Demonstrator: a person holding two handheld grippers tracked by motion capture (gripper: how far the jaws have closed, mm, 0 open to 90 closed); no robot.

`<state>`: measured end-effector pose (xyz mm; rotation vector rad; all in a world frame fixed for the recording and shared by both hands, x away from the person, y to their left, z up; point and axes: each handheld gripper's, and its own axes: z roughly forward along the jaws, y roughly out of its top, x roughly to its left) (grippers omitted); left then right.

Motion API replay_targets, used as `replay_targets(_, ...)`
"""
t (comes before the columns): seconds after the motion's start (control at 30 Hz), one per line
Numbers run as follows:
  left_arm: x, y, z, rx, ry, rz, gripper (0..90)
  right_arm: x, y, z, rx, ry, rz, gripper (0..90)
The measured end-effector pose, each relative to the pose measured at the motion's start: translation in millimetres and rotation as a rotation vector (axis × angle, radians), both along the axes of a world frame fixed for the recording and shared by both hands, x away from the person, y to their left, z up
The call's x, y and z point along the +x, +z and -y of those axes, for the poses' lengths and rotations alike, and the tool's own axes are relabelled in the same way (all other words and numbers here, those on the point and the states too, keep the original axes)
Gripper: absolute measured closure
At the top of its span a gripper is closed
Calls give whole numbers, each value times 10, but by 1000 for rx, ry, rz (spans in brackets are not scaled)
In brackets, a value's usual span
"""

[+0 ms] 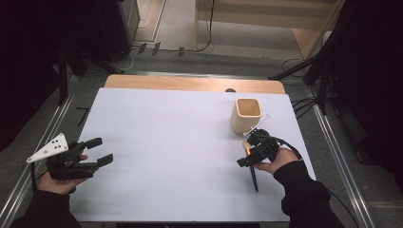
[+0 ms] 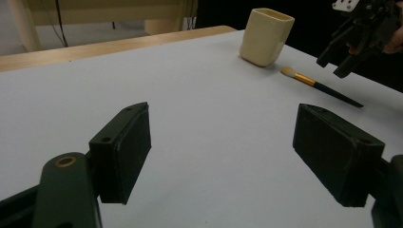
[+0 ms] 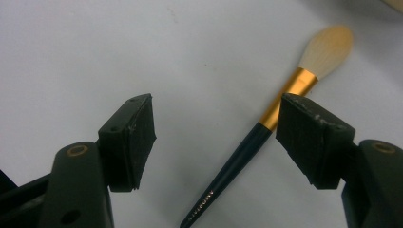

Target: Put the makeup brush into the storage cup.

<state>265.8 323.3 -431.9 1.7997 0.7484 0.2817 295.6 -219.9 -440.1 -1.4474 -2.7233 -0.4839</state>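
Note:
A makeup brush [image 1: 253,176] with a dark handle, gold ferrule and pale bristles lies flat on the white table [image 1: 180,137], at its right side. Just beyond it stands a cream square cup [image 1: 247,114], upright. My right gripper [image 1: 246,154] hovers open over the brush's ferrule end. In the right gripper view the brush [image 3: 284,97] lies between the jaws, close to the right jaw, untouched by my right gripper [image 3: 216,137]. My left gripper [image 1: 100,150] is open over the table's left side, holding nothing. The left gripper view shows my left gripper [image 2: 221,152], the cup [image 2: 265,37], the brush [image 2: 319,86] and the right gripper [image 2: 349,50].
A bare wooden strip [image 1: 190,83] runs along the table's far edge. Metal rails [image 1: 335,142] and cables lie on the floor at both sides. Wooden furniture [image 1: 266,14] stands behind the table.

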Motion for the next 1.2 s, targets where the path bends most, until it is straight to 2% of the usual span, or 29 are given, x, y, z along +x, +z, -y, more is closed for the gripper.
replay_targets(0.23,1,3,-2,2,0,3,212,30,-22,-9,-6,-66,-37,316)
replay_targets(0.3,-1,4,-2,-1,2,3,212,38,-44,-6,-11,-85,-34,319)
replay_targets(0.43,2,1,-5,-5,0,3,212,39,-119,-9,-20,-130,-56,319)
replay_targets(0.53,2,2,-3,0,-2,2,212,42,-165,-10,-52,-188,-55,319)
replay_targets(0.57,3,2,0,-2,-3,2,212,52,-191,-7,-68,-211,-68,319)
replay_targets(0.77,4,1,-5,-7,-3,3,212,84,-245,6,-90,-255,-64,320)
replay_targets(0.83,4,2,-5,-7,-4,3,212,95,-253,9,-87,-291,-73,322)
replay_targets(1.03,1,2,-5,-9,-5,6,212,119,-306,51,-82,-340,-82,335)
replay_targets(1.2,4,1,-3,-8,-6,6,212,112,-311,43,-106,-377,-93,353)
